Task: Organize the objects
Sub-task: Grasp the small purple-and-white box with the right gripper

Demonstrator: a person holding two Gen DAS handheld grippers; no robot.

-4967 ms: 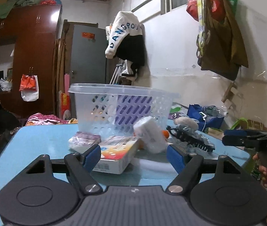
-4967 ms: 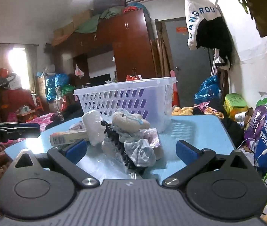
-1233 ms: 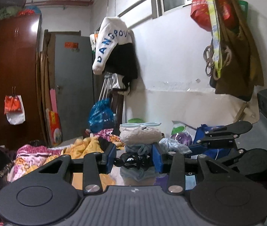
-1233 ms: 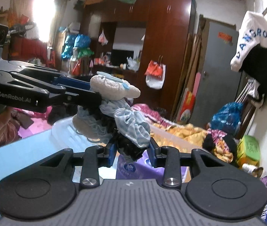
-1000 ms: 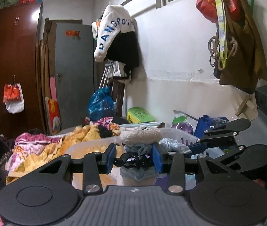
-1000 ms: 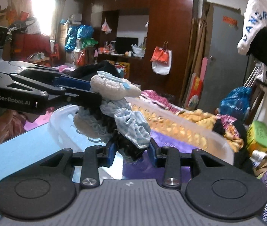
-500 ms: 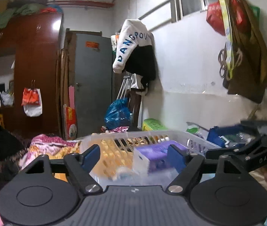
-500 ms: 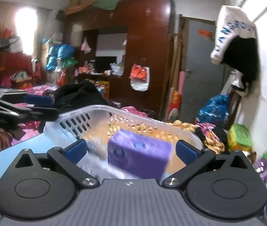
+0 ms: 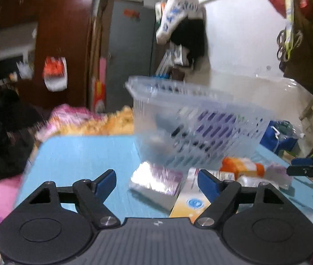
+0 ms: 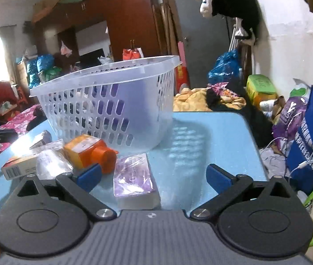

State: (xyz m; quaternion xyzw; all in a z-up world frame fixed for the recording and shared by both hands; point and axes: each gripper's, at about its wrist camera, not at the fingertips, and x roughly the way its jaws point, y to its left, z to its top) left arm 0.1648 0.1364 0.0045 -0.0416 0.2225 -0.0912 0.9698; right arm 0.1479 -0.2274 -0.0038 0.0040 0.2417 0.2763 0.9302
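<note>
Both claws are spread wide and grip nothing. On the blue desk [image 10: 211, 132], a purple wrapped packet [image 10: 134, 178] lies between the right claw [image 10: 154, 176] fingers. An orange bottle [image 10: 90, 152] lies left of it, near the white basket [image 10: 112, 101]. Another packet [image 9: 156, 181] sits between the left claw [image 9: 156, 182] fingers.

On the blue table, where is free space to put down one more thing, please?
The blue table is bare to the right of the white basket, out to its right edge. Bare too left of the basket. Crowded in front: purple packet, orange bottle, boxes. Both tools are open.
</note>
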